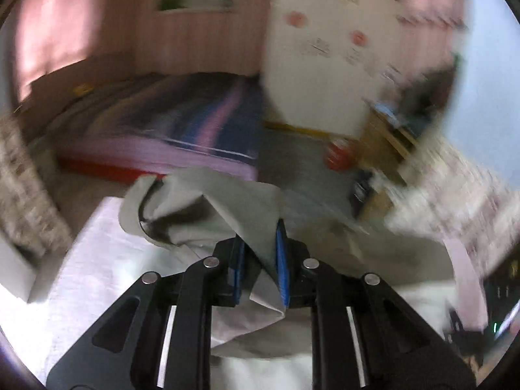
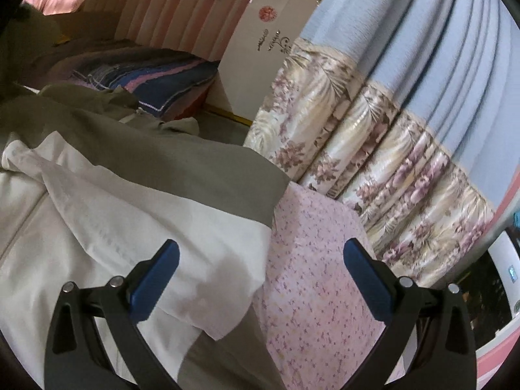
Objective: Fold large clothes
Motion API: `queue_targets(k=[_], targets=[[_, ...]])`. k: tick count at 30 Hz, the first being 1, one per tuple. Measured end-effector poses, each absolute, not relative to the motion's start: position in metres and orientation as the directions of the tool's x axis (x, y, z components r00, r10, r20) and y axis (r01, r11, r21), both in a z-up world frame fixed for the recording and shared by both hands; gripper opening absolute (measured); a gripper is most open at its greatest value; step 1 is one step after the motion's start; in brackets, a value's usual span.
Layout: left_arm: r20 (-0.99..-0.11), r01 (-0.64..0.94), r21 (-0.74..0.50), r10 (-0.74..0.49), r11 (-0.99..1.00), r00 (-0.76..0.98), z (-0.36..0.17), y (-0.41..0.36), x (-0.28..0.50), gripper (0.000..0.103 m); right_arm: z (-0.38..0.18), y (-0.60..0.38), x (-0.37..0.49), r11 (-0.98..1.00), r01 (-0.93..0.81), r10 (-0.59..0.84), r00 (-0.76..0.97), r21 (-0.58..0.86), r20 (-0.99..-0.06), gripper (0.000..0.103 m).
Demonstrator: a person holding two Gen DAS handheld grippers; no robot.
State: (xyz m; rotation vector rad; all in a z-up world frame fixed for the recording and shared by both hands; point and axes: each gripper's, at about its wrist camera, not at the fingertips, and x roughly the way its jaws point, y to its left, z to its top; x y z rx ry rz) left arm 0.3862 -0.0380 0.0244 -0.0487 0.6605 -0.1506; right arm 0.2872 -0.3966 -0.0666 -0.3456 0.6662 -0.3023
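Here the left gripper (image 1: 260, 260), black-armed with blue pads, is clamped on a fold of the large olive-grey cloth garment (image 1: 201, 208), the fabric pinched between its two pads and bunching up in a crumpled peak just ahead of them; the left wrist view is heavily blurred. The rest of that garment drapes down over a surface covered in a pale pink floral-print sheet (image 1: 97, 260). In the right wrist view the right gripper (image 2: 260, 279) stands wide apart, its blue pads (image 2: 156, 279) holding nothing, hovering over the spot where the garment (image 2: 162, 149) and its whitish inner lining (image 2: 130, 227) meet the pink floral sheet (image 2: 312, 279); whether the pads touch the cloth cannot be told. Behind lie a striped navy, pink and purple blanket (image 2: 156, 74) on a bed, a white wardrobe with red round stickers (image 2: 276, 26), and a curtain, light blue above and floral below (image 2: 373, 149), to the right.
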Motion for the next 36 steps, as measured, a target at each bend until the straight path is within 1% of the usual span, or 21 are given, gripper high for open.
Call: queue_targets(k=[2,4,6,7,8,9,10,13,15,17,19,21,24,26,28,29,30,33,34,35,36], targets=[[-0.656,0.258,0.012,-0.187,0.966,0.731,-0.004,-0.099,0.378,0.019,-0.067,-0.401,0.288,0.910,0.169,-0.372,0.738,-0.379,-0.563,0.101],[-0.698,0.335,0.092,-0.180,0.938,0.693,-0.030,-0.134,0.367,0.031,-0.067,-0.403,0.288,0.913,0.168,-0.370,0.728,-0.373,-0.577,0.101],[-0.708,0.373,0.202,-0.128,0.905,0.695,-0.051,-0.161,0.356,0.054,-0.066,-0.401,0.287,0.907,0.164,-0.377,0.726,-0.388,-0.575,0.101],[-0.692,0.369,0.249,-0.102,0.895,0.715,-0.054,-0.165,0.349,0.079,-0.065,-0.400,0.286,0.905,0.160,-0.379,0.726,-0.395,-0.574,0.101],[-0.670,0.360,0.283,-0.086,0.889,0.738,-0.053,-0.165,0.345,0.095,-0.064,-0.400,0.286,0.903,0.156,-0.380,0.727,-0.401,-0.572,0.101],[-0.639,0.351,0.306,-0.082,0.885,0.765,-0.047,-0.160,0.339,0.098,-0.063,-0.398,0.287,0.899,0.153,-0.383,0.727,-0.410,-0.570,0.101],[-0.623,0.345,0.308,-0.086,0.886,0.777,-0.040,-0.152,0.334,0.100,-0.063,-0.397,0.288,0.898,0.152,-0.385,0.726,-0.413,-0.570,0.101],[-0.623,0.314,0.240,-0.102,0.918,0.775,-0.009,-0.119,0.335,0.100,-0.057,-0.390,0.292,0.911,0.142,-0.359,0.736,-0.387,-0.574,0.101],[-0.636,0.272,0.199,-0.087,0.942,0.767,0.003,-0.087,0.351,0.100,-0.050,-0.382,0.293,0.938,0.116,-0.296,0.756,-0.325,-0.584,0.101],[-0.635,0.197,0.200,-0.026,0.960,0.772,0.004,-0.055,0.365,0.100,-0.039,-0.372,0.297,0.974,0.062,-0.184,0.779,-0.218,-0.600,0.101],[-0.633,0.091,0.221,0.072,0.971,0.771,-0.005,-0.019,0.386,0.100,-0.028,-0.360,0.305,0.992,0.010,-0.086,0.791,-0.127,-0.606,0.101],[-0.682,0.019,0.203,0.128,0.979,0.721,-0.025,0.018,0.406,0.100,-0.018,-0.347,0.317,0.997,-0.027,-0.021,0.796,-0.071,-0.605,0.101],[-0.769,-0.021,0.088,0.081,0.996,0.634,-0.062,0.058,0.418,0.100,-0.003,-0.316,0.340,0.995,-0.095,0.078,0.802,0.002,-0.592,0.101],[-0.796,-0.042,0.032,0.051,0.999,0.603,-0.082,0.066,0.422,0.100,0.000,-0.289,0.363,0.988,-0.149,0.135,0.784,0.026,-0.607,0.101],[-0.804,-0.048,0.024,0.048,0.999,0.593,-0.092,0.067,0.422,0.100,-0.008,-0.260,0.383,0.981,-0.191,0.170,0.741,0.039,-0.649,0.100],[-0.805,-0.052,0.034,0.058,0.998,0.590,-0.096,0.066,0.422,0.100,-0.013,-0.247,0.390,0.978,-0.203,0.175,0.717,0.039,-0.674,0.096],[-0.808,-0.047,0.059,0.075,0.997,0.585,-0.099,0.061,0.423,0.100,-0.018,-0.234,0.397,0.977,-0.213,0.174,0.694,0.031,-0.699,0.089],[-0.818,0.012,0.156,0.123,0.988,0.562,-0.103,0.044,0.427,0.100,-0.039,-0.197,0.411,0.964,-0.258,0.118,0.616,-0.058,-0.779,0.079],[-0.817,0.029,0.193,0.144,0.981,0.559,-0.101,0.039,0.430,0.100,-0.051,-0.188,0.420,0.956,-0.275,0.078,0.582,-0.106,-0.809,0.067],[-0.815,0.035,0.207,0.153,0.978,0.559,-0.098,0.038,0.432,0.100,-0.060,-0.182,0.425,0.948,-0.286,0.052,0.562,-0.135,-0.826,0.029],[-0.814,0.039,0.222,0.163,0.974,0.557,-0.097,0.035,0.434,0.100,-0.068,-0.179,0.431,0.943,-0.297,0.038,0.536,-0.147,-0.843,0.008]])
